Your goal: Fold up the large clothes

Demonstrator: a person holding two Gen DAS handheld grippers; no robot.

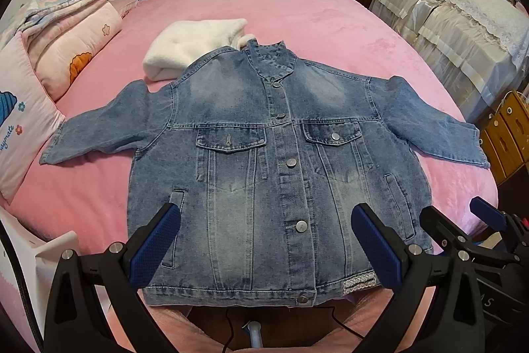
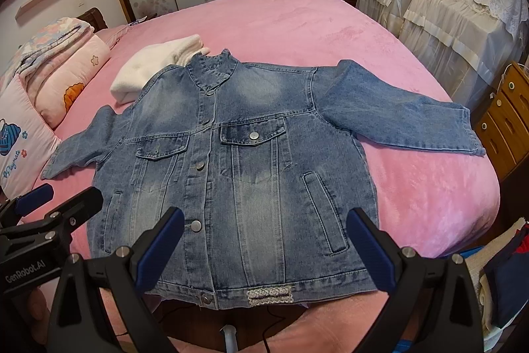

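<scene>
Denim is all you have to deal with so far, and none of it is folded; the denim jacket [image 1: 264, 167] lies face up and buttoned on the pink bed [image 1: 330, 19], spread flat with its hem at the near edge, right under your tools, and its collar pointing toward the far edge; both sleeves [image 2: 396, 118] are stretched out sideways, one toward the left edge by the pillows [image 1: 23, 121], the other toward the right edge.

Your left tongs [image 1: 264, 250] are spread wide and hold nothing; they hover over the hem near the bed's near edge. Your right tongs [image 2: 264, 250] are likewise spread and empty, over the hem a little further toward the right edge; whether either one touches the cloth I cannot tell from these views.

Judged from how things lie, you are at the very start: the laying out and smoothing looks done, and the folding itself is all still ahead; sleeves in across the chest, sides in, then hem up toward the collar would be the likely order.

One white garment [image 1: 195, 45] sits already folded beyond the jacket's left shoulder, which partly overlaps it; you may want to mind that overlap when you lift that side.
</scene>
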